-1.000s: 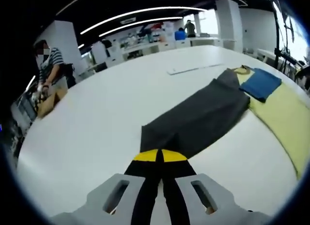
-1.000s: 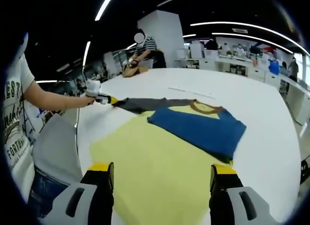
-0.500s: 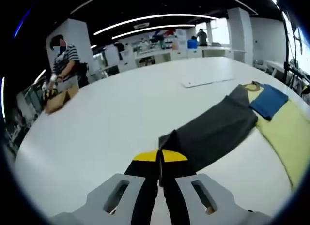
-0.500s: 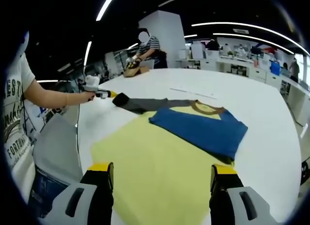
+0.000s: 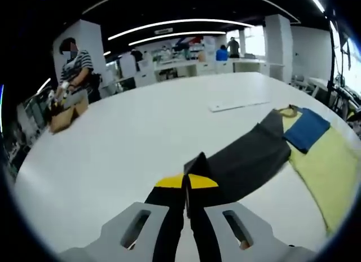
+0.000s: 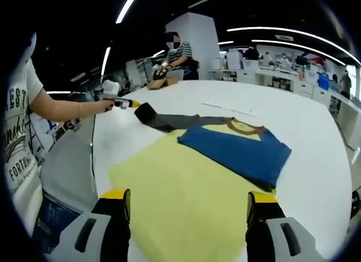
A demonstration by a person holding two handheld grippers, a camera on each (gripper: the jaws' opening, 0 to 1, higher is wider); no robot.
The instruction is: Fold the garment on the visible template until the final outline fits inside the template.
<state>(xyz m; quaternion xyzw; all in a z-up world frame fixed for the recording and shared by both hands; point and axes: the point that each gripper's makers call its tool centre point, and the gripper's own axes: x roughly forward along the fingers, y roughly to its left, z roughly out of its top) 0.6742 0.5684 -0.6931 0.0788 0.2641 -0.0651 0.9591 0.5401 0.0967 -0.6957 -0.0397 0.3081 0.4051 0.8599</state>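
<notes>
Left gripper (image 5: 186, 182) apparently clamping sleeve (image 5: 248, 158)

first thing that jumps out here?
The left gripper shut on the end of a grey sleeve, lifting it off the white table. Next, the blue shirt folded on the yellow template, with the right gripper open above the template's near edge.

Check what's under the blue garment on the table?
The blue garment lies on the yellow template, whose covered part is hidden. Its grey sleeve extends off the template onto the white table, end gripped by the left claw.
</notes>
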